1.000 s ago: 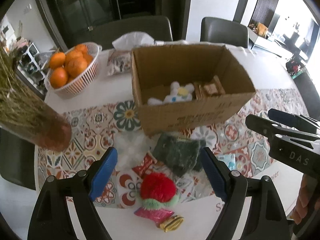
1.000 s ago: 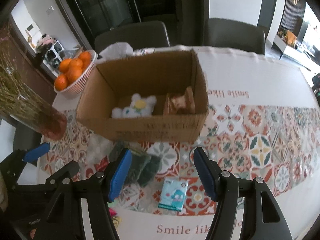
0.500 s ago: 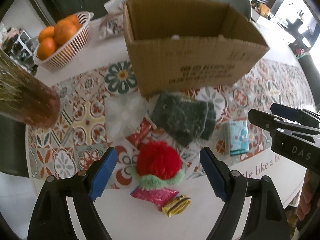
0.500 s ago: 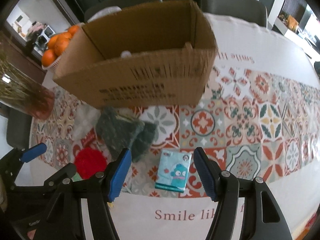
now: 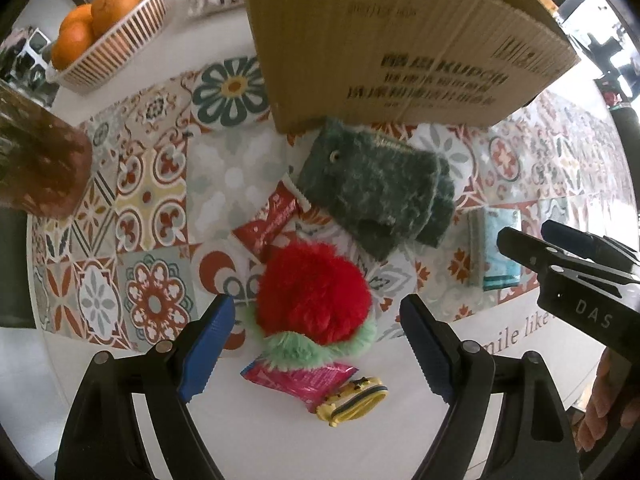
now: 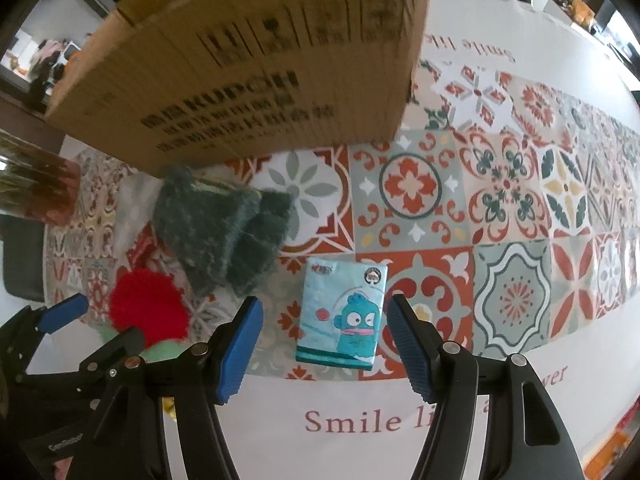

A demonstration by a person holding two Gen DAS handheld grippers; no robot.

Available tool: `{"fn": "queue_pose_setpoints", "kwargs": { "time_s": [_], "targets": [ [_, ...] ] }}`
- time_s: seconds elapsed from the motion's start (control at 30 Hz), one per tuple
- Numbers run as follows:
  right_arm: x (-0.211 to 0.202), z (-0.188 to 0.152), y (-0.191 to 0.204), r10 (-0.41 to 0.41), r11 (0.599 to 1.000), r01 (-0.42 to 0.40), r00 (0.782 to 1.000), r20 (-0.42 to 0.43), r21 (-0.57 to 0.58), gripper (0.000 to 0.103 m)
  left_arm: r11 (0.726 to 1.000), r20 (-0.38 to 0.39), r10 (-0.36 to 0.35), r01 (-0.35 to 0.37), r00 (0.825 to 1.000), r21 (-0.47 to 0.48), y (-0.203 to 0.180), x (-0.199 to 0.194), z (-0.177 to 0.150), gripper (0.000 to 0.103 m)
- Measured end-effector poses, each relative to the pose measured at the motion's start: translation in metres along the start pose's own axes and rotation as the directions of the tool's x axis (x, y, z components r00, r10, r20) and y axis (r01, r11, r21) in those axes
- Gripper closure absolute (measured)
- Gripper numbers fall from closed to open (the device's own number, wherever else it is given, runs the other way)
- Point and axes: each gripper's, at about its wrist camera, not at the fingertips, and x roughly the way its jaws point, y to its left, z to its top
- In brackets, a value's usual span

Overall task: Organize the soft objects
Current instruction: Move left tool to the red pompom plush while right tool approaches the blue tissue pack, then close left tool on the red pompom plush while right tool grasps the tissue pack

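A red pom-pom toy with a green fringe (image 5: 312, 300) lies on the patterned tablecloth, and my open left gripper (image 5: 316, 320) straddles it from just above. A dark green fuzzy pouch (image 5: 376, 192) lies behind it against the cardboard box (image 5: 392, 40). A light blue tissue pack with a cartoon fish (image 6: 342, 316) lies between the fingers of my open right gripper (image 6: 324, 320). The pom-pom (image 6: 148, 308), the pouch (image 6: 224, 228) and the box (image 6: 256, 60) also show in the right wrist view. The left gripper (image 6: 60, 320) shows at its left edge.
A red candy wrapper (image 5: 272, 220) and a pink packet with a yellow item (image 5: 320, 384) lie by the pom-pom. A basket of oranges (image 5: 100, 28) and a brown vase (image 5: 36, 168) stand at the left. The table's front edge is close.
Both grippers have dropped toward the table and moved forward. The pom-pom now sits between the left fingers and the tissue pack between the right fingers. The box interior is out of sight.
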Motion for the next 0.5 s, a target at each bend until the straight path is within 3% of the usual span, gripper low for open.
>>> {"fn": "queue_pose_setpoints", "kwargs": {
  "time_s": [0.5],
  "targets": [
    [0.039, -0.008, -0.007, -0.019, 0.999, 0.021, 0.998, -0.055, 0.049, 0.037, 0.999, -0.095, -0.009, 0.005, 0.995, -0.045, 0.000, 0.047, -0.006, 0.018]
  ]
}}
